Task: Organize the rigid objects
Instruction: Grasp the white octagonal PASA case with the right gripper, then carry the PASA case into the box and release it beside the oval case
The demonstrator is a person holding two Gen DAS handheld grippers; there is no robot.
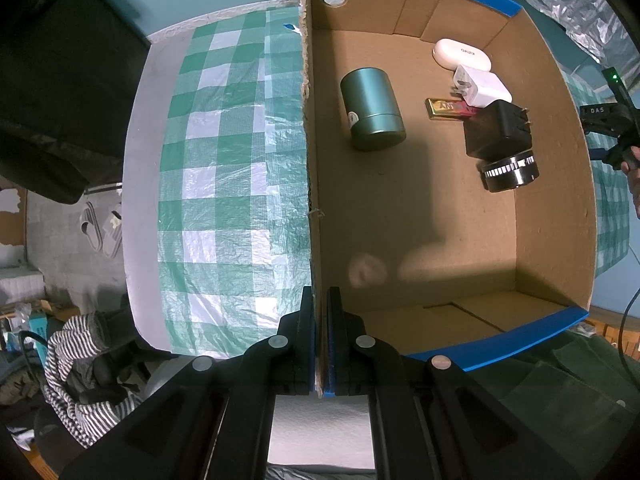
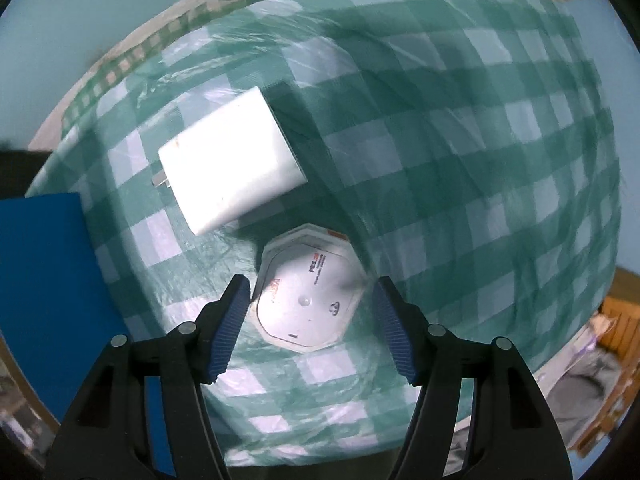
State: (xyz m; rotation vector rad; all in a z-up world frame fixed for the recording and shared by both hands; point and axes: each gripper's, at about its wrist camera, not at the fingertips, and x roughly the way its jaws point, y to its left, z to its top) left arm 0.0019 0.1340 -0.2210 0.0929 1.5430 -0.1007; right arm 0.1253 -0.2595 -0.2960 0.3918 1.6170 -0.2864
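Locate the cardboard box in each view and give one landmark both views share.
Left wrist view: the cardboard box fills the centre and right; the left tool is shut on its near wall.
Right wrist view: only a blue outer wall of the box shows, at the left edge.
Shared landmark: the green checked tablecloth.

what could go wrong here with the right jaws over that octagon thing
The octagonal white device lies flat and low on the checked tablecloth, so the open right gripper may pinch cloth or slip off its edges. The white charger lies close and could get nudged. The left gripper clamps only the cardboard box wall, which could flex.
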